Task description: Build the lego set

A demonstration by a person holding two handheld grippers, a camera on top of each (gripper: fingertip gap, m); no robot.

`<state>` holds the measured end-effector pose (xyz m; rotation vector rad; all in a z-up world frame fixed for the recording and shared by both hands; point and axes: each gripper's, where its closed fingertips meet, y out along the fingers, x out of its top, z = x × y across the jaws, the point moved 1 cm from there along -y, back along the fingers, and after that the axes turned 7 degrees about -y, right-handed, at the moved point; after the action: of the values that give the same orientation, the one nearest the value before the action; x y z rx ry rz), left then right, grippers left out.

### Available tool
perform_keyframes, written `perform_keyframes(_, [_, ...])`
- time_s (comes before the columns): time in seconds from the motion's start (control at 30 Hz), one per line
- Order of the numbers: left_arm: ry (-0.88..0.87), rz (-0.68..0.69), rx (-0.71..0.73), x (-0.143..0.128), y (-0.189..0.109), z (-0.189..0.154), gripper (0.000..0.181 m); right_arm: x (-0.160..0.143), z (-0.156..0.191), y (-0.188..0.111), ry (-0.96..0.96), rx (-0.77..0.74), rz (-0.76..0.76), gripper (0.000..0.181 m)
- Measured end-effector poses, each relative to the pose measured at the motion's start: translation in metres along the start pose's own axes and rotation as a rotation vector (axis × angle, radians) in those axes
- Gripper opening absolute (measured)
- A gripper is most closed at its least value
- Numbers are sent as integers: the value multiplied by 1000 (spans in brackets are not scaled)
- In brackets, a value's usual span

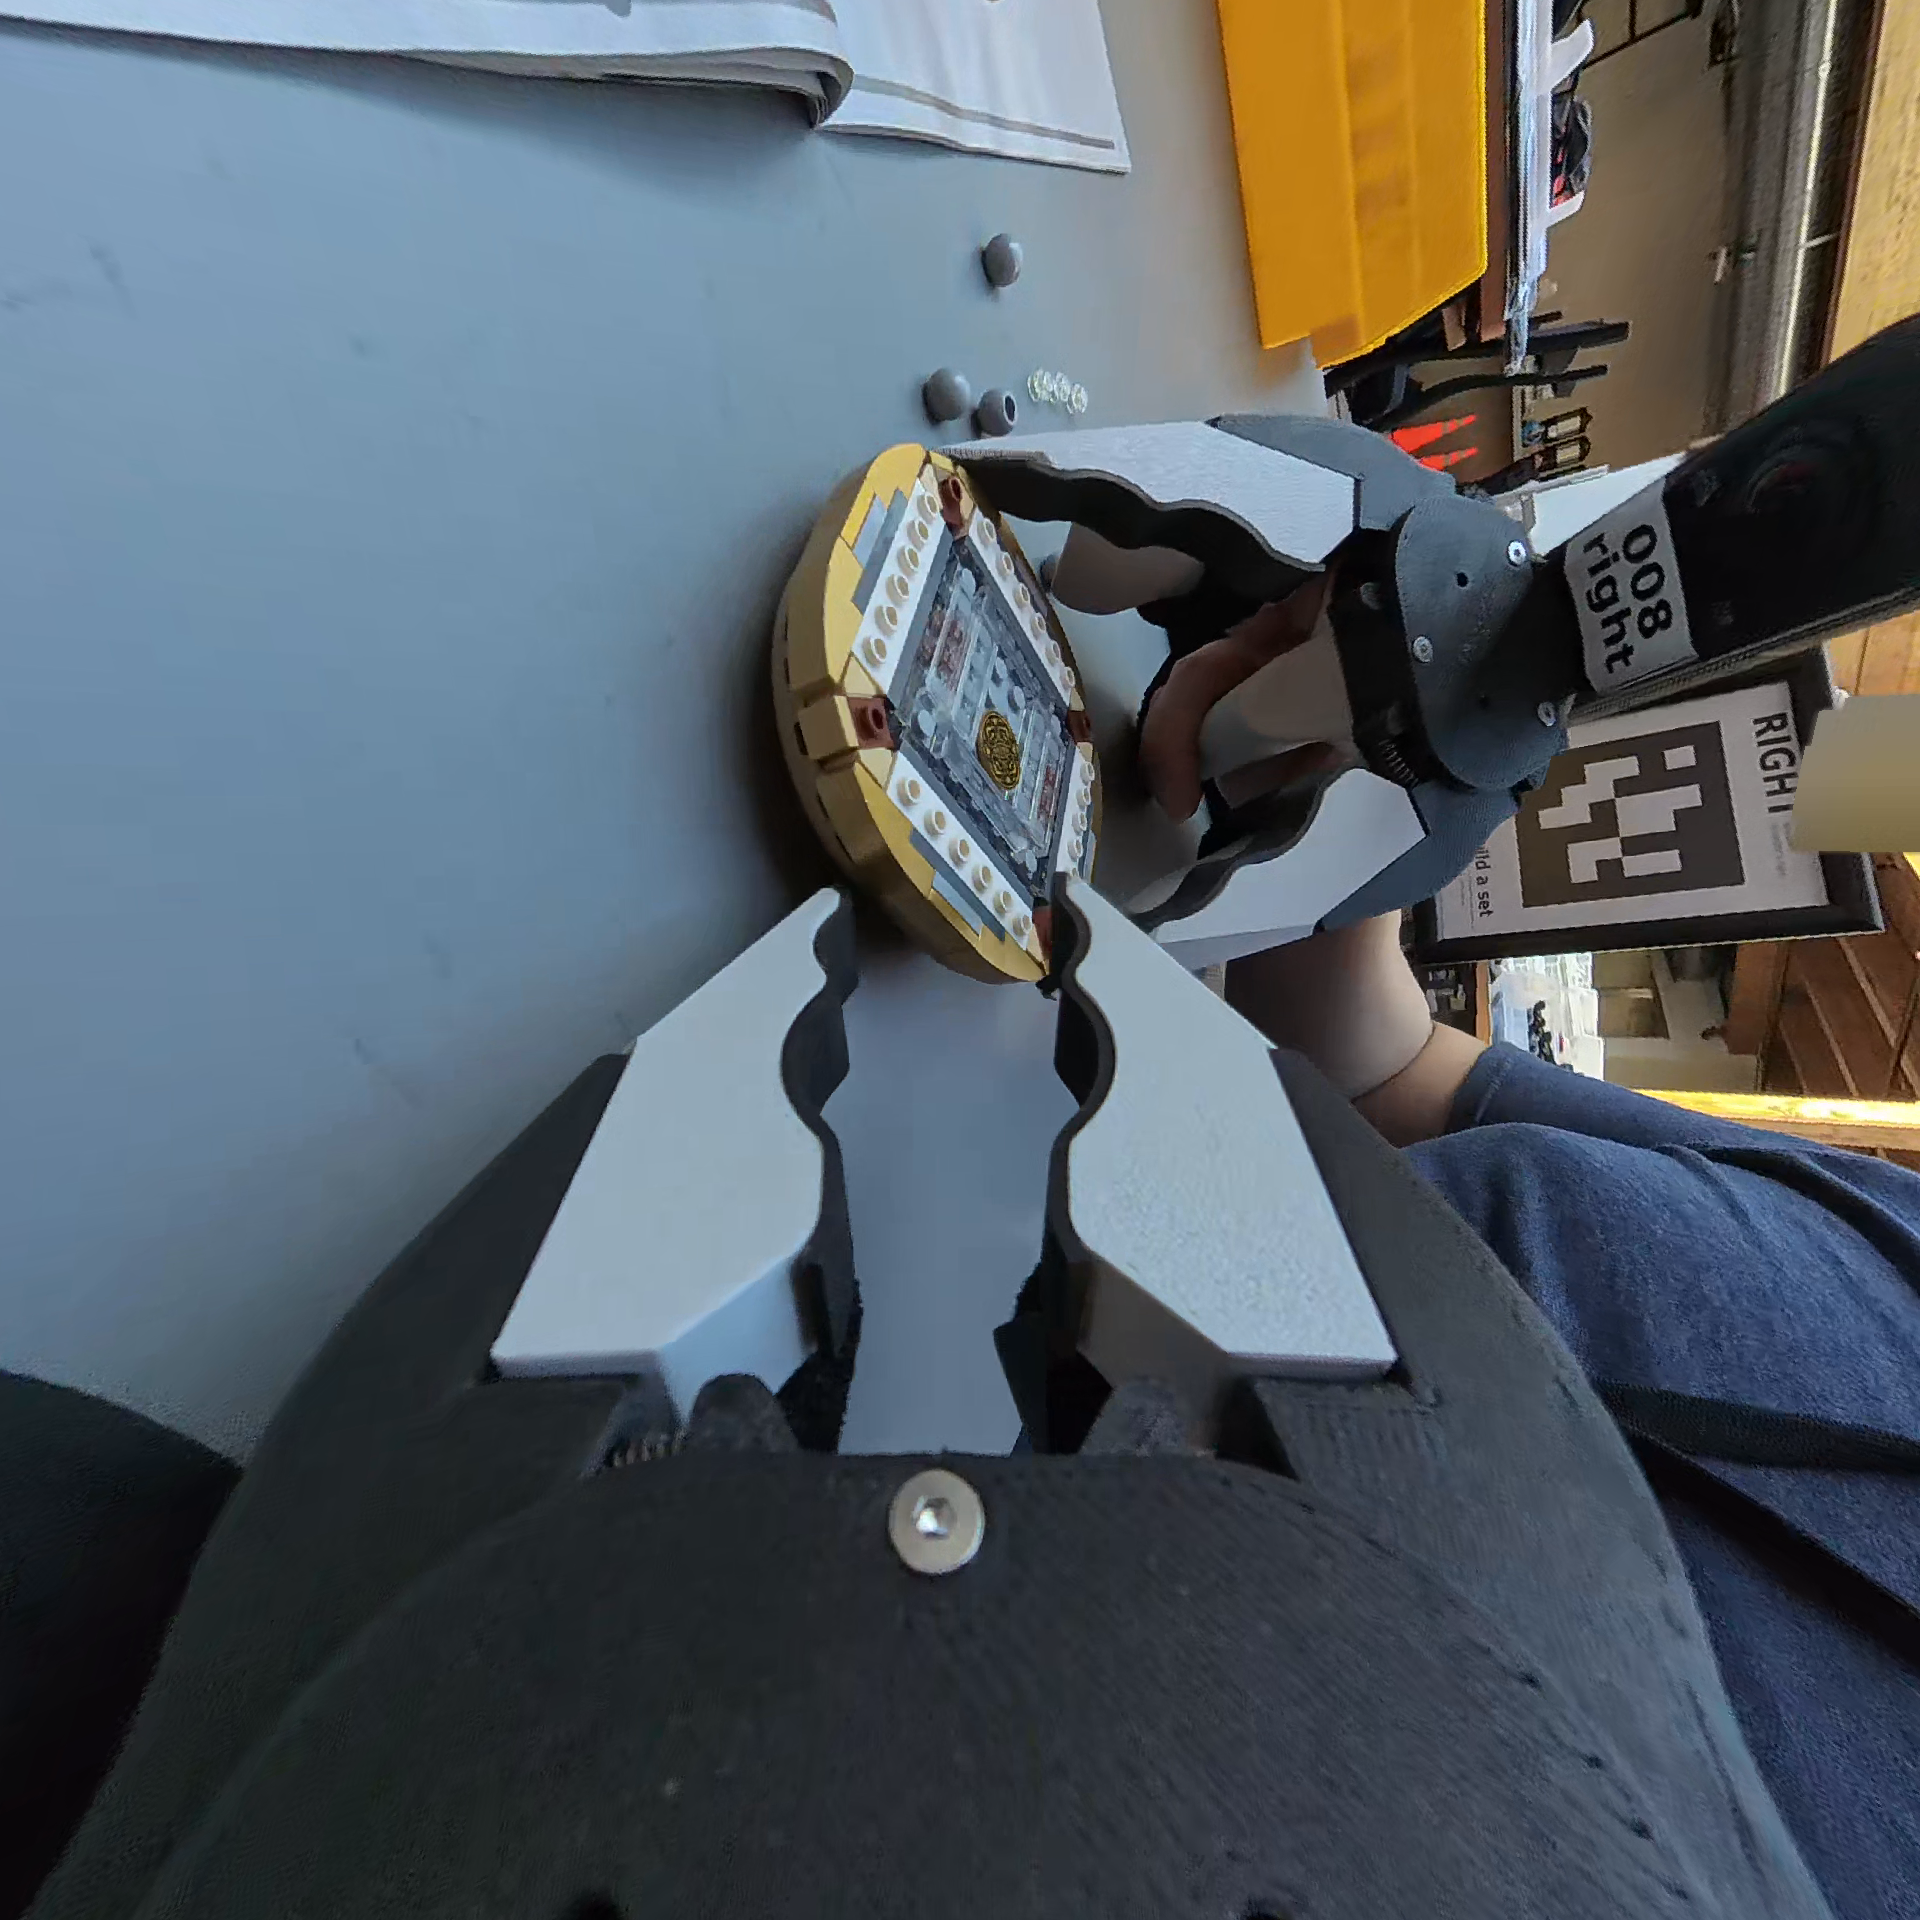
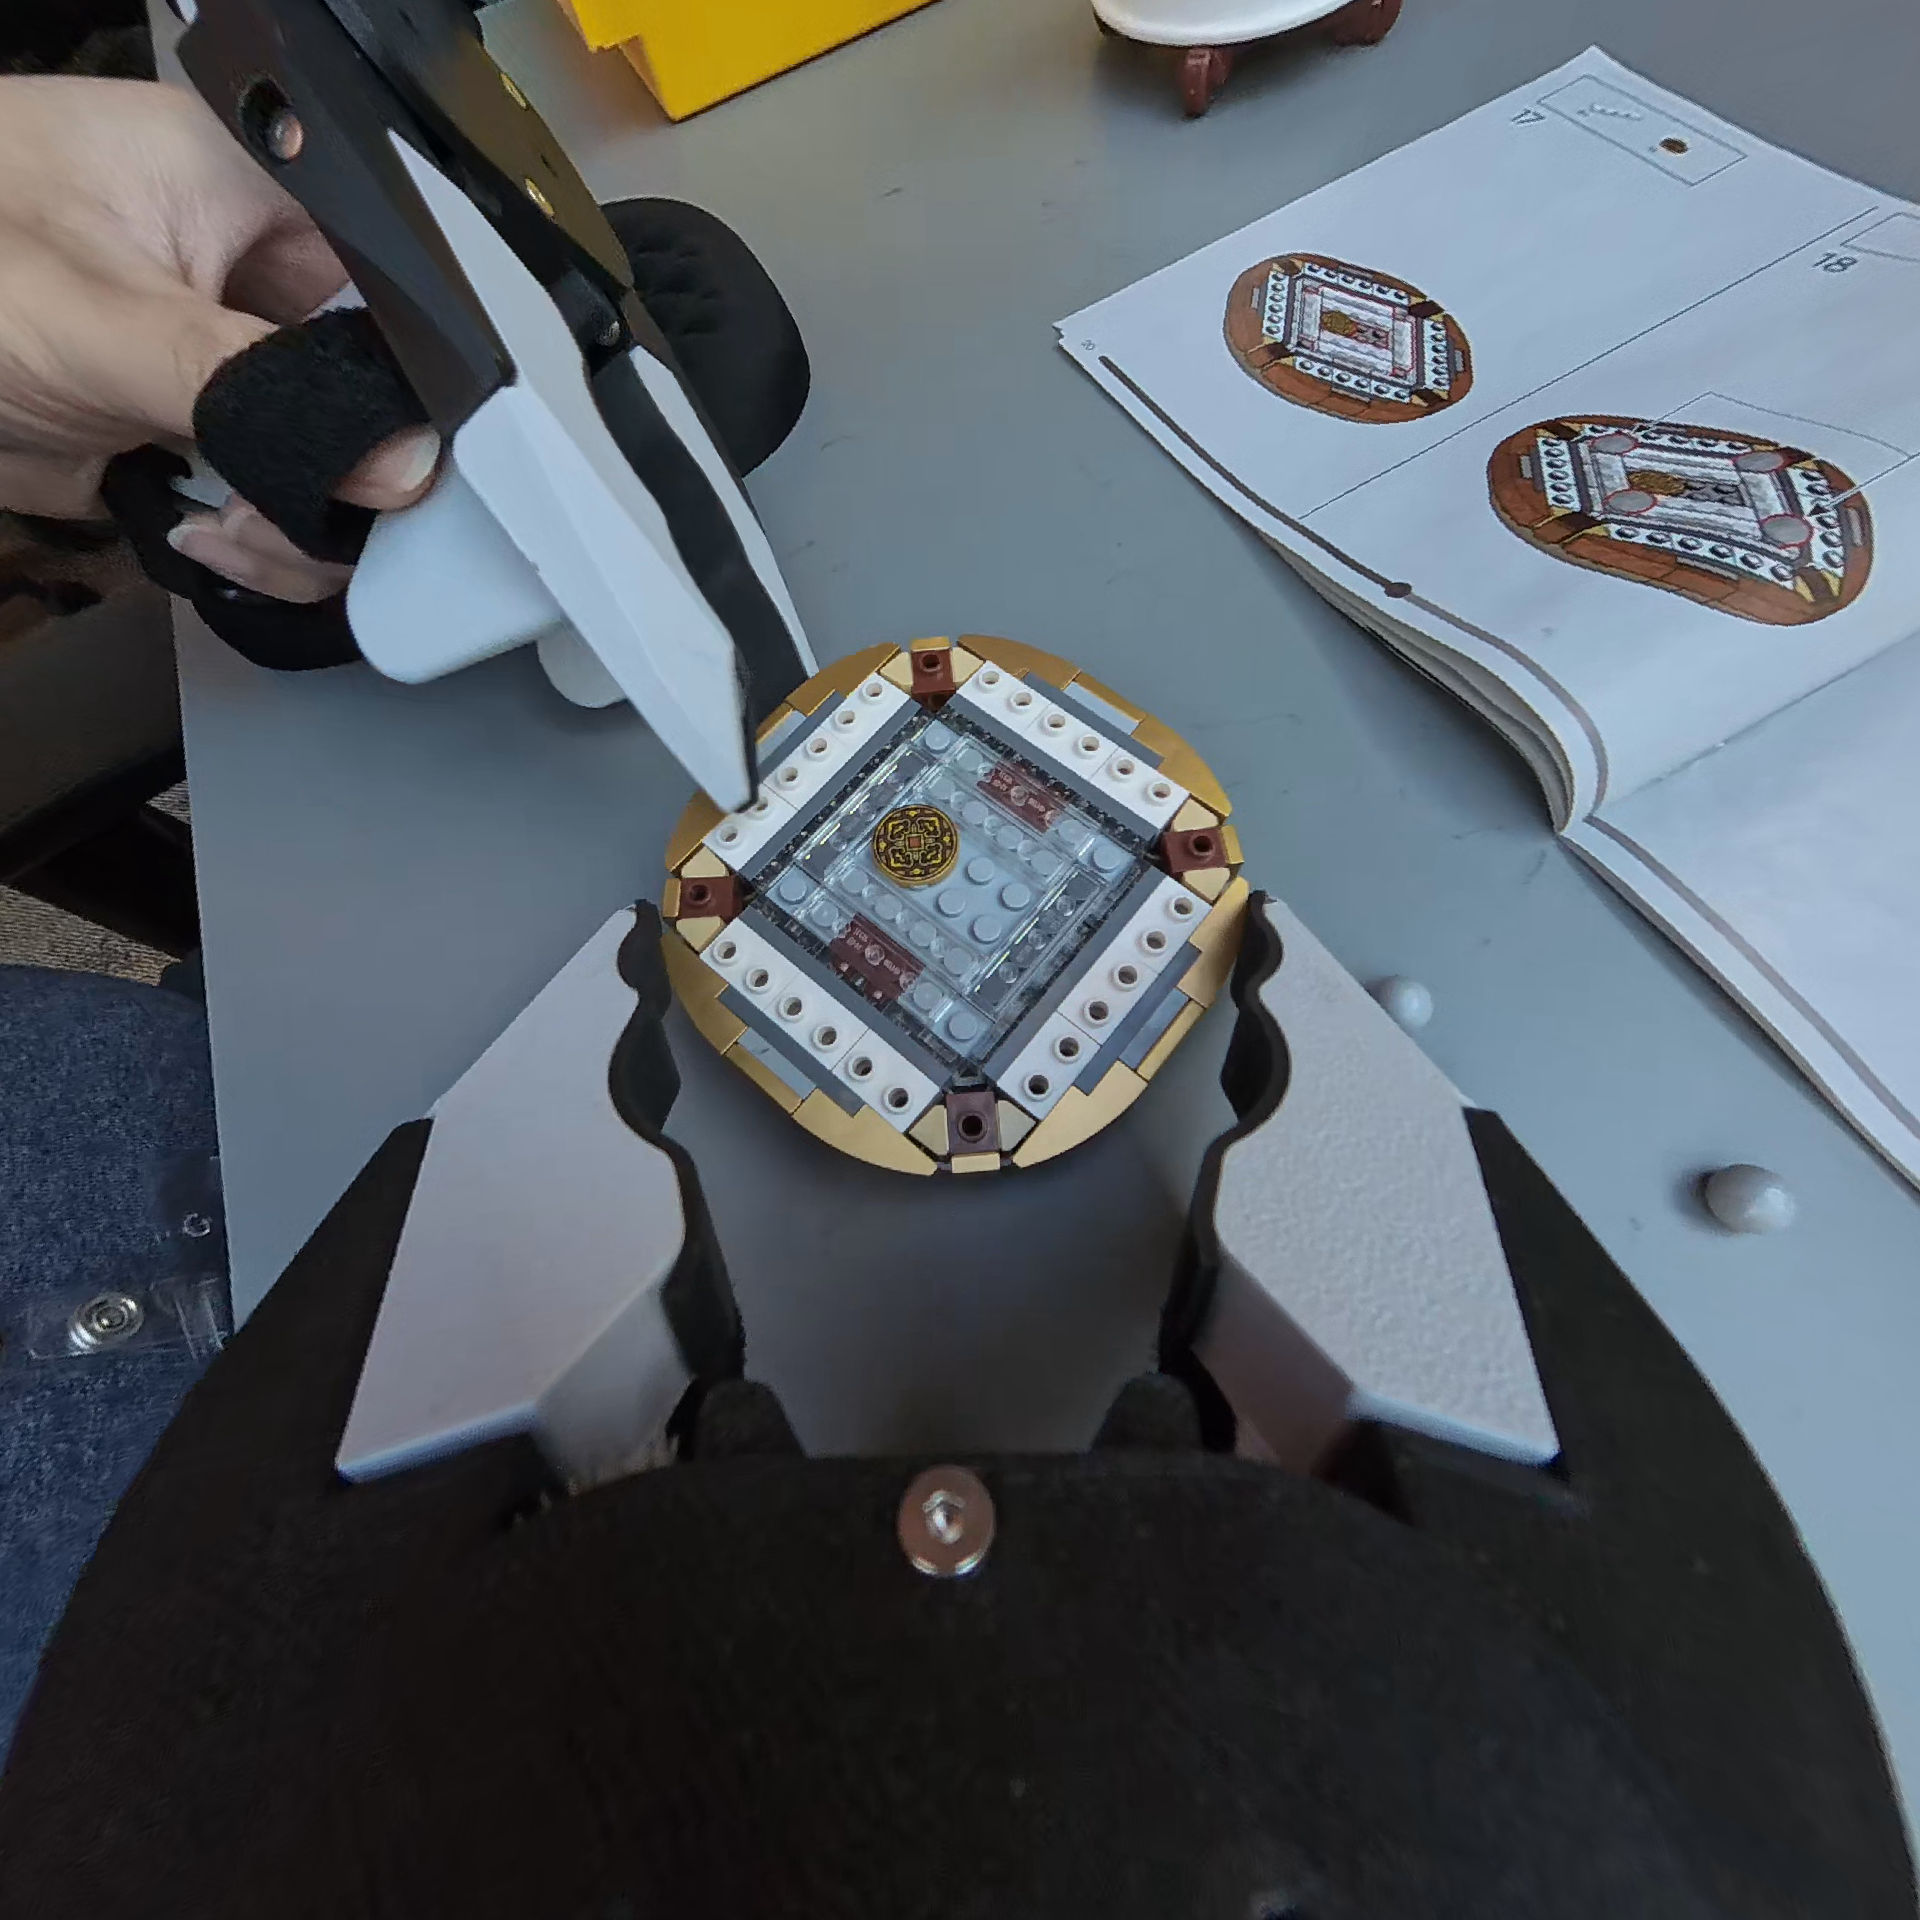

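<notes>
The round lego build (image 2: pixel 1049 1081) with a gold rim, white studded bricks, a clear centre and a gold round tile (image 2: pixel 914 850) lies flat on the grey table. My right gripper (image 2: pixel 951 920) is open wide, its fingertips flanking the build's left and right sides; I cannot tell if they touch it. My left gripper (image 1: pixel 951 914) is open and empty. Its tip (image 2: pixel 740 795) rests on the white bricks at the build's left edge. The build (image 1: pixel 831 665) and the right gripper (image 1: pixel 1049 686) also show in the left wrist view.
An open instruction booklet (image 2: pixel 1507 644) lies at the right. Grey dome pieces (image 2: pixel 1745 1195) (image 1: pixel 948 393) and small clear round pieces (image 1: pixel 1058 390) lie loose beside the build. A yellow box (image 2: pixel 707 52) stands at the back. The table edge (image 2: pixel 197 935) runs along the left.
</notes>
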<state>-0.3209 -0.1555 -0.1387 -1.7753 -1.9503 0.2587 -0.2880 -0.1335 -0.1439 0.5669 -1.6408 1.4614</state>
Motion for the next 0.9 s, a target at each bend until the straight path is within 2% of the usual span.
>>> perform_keyframes(0.2, [26, -56, -5, 5, 1, 2, 22, -1, -2, -5, -73, -58, -2, 107])
perform_keyframes(0.43, [237, -90, 79, 4, -3, -7, 22, -4, 2, -12, -183, -79, -6, 109])
perform_keyframes(0.6, [388, -78, 110, -2, -1, -14, 22, -2, 0, -15, -144, 8, -32, 118])
perform_keyframes(0.73, [450, -89, 116, -4, 0, -17, 22, -6, 6, -10, -233, 64, 15, 126])
perform_keyframes(0.83, [513, -101, 134, -6, -1, -19, 22, -7, 16, -10, -251, 164, 27, 124])
perform_keyframes(0.9, [549, -108, 135, -7, -1, -21, 22, -2, 16, -15, -206, 232, 4, 112])
